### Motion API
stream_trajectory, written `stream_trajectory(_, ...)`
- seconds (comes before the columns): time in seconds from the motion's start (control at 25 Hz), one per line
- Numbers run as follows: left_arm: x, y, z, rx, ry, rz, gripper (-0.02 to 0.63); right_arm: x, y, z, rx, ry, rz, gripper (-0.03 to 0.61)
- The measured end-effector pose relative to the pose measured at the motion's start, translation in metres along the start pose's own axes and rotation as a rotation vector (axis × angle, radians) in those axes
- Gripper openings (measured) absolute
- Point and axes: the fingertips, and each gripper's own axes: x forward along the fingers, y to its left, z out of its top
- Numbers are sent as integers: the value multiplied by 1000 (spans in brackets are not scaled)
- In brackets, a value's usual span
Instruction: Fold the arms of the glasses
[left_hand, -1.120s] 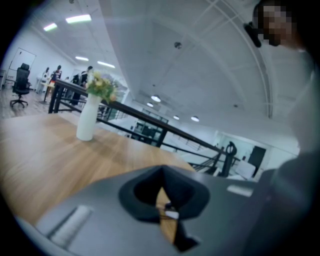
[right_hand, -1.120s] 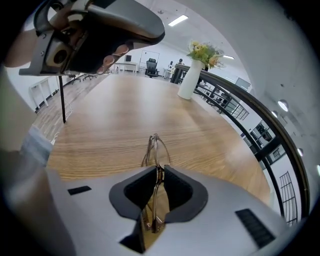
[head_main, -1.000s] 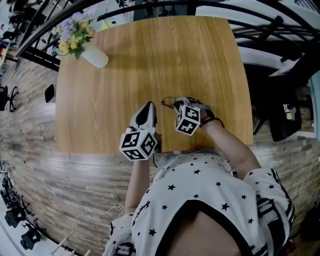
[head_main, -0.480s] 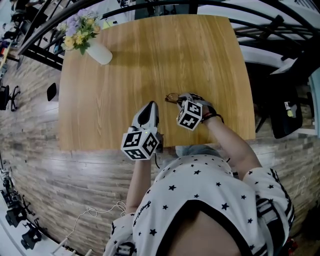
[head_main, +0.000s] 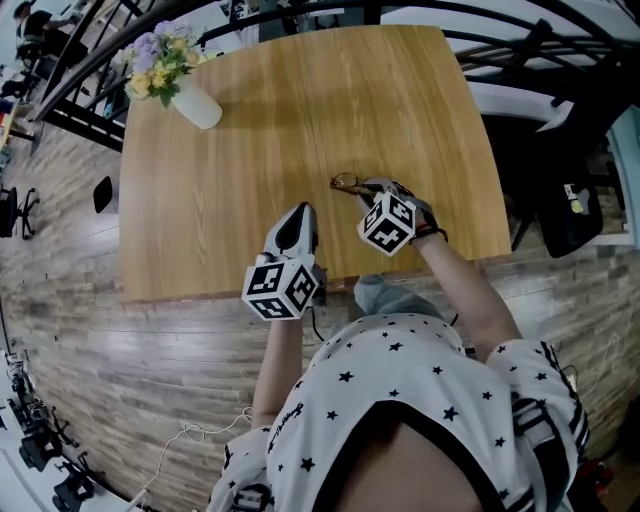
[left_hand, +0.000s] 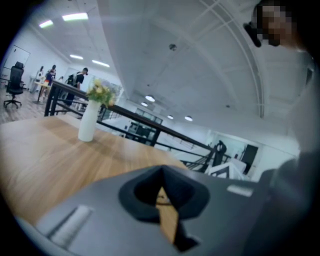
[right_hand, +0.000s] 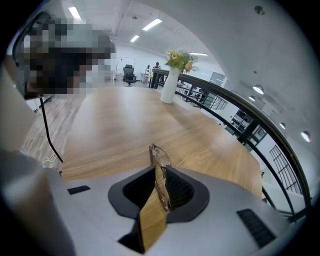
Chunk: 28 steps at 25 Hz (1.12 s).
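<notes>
- Compared with a second ago, the right gripper (head_main: 368, 189) has rolled, so its marker cube (head_main: 388, 222) shows other faces. The glasses (head_main: 347, 183) at its tip sit a little further from the table's near edge.
- The left gripper (head_main: 299, 212) lies much where it was, just inside the near edge of the table (head_main: 300, 110), well apart from the glasses.
- The right gripper's jaws are closed on the glasses (right_hand: 160, 172). The frame stands edge-on between the pads, and one lens sticks out past the tips. Whether the arms are folded cannot be told.
- The left gripper's (left_hand: 162, 192) jaws are pressed together with nothing between them; only a thin sliver of table shows through.
- The table is a square-cornered top of light wood with long straight grain, bare but for a vase (head_main: 195, 105) at its far left corner.
- The vase is white, smooth and bottle-shaped, and holds yellow and pale purple flowers (head_main: 158, 60).
- A floor (head_main: 150, 360) of grey-brown planks runs under the table, and a black metal railing (right_hand: 260, 130) stands beyond it.
- Behind the railing is an open office with strip lights in the ceiling and desk chairs.
- The gripper bodies are smooth grey plastic with dark ribbed pads.
- The person wears a white shirt (head_main: 400, 390) printed with black stars.
</notes>
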Motion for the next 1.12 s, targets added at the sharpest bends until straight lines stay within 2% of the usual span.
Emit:
stream_trajectory(0.4,-46,-19,-24,29,14,-52,6,-73,31,11,273,-175,-71,42)
stream_trajectory(0.68,-81,-34,-47,48,31,-67,6,-126,63,16,389,-311,-102,28)
stream_trajectory(1.12,-135,-61,-76,53,23,-75,6,-198,113,5,514,-456,-159,17)
